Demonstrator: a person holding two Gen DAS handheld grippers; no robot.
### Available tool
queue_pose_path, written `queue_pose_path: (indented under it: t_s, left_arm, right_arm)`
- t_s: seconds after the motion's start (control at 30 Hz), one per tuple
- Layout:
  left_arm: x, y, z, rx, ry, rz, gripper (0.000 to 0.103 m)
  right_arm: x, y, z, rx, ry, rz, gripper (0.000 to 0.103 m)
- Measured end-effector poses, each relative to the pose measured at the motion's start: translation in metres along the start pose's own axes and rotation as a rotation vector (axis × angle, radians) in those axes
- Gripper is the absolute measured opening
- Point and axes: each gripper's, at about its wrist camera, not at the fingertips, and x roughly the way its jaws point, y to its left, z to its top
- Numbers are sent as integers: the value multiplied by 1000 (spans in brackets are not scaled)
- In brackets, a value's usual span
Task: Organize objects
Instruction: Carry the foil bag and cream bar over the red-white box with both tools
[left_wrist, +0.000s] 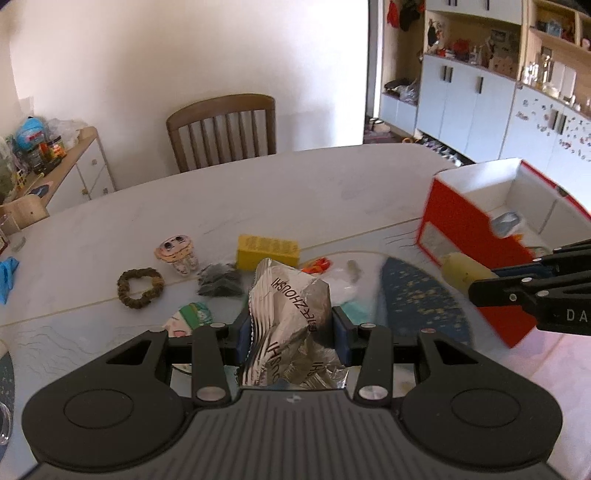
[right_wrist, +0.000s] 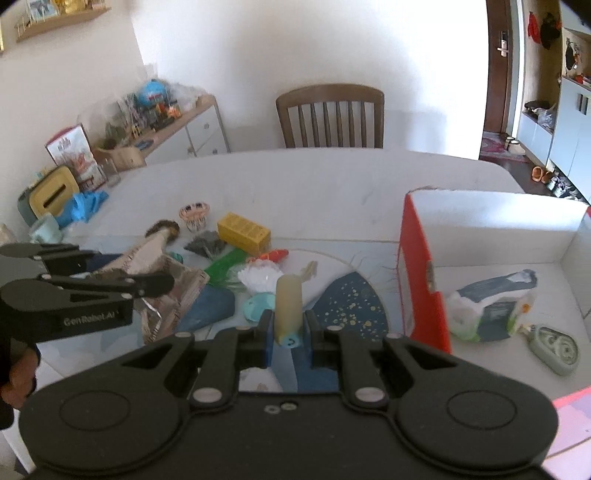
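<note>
Both tongs aloft: left (left_wrist: 291, 328) gripping foil packet (left_wrist: 291, 317), right (right_wrist: 289, 332) pale tube (right_wrist: 288, 308).

My left gripper's (left_wrist: 291, 332) foil packet (left_wrist: 288, 317) hides the table (left_wrist: 258, 192) items behind it. The red box (left_wrist: 465, 236) looks motion-blurred, its right side cut off. I can't read the shelf (left_wrist: 546, 48) clutter.

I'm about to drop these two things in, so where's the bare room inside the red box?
Inside the red box, the floor along the far white wall is bare, and so is the near left corner by the red side. The right side is crowded: a wipes pack and a grey-green case lie there.
</note>
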Motion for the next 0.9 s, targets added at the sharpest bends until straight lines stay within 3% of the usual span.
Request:
queue_pose_path:
  t_s: [0.4,0.9]
  left_arm:
    - [-24,-60,19,51,-32,-112,43]
    - [-11,-156,57,150,-56,-194,43]
  right_arm:
    - [-50,-28,-3,29,-65,-29,14]
    - [-87,-125,-13,100,-94,-138,14]
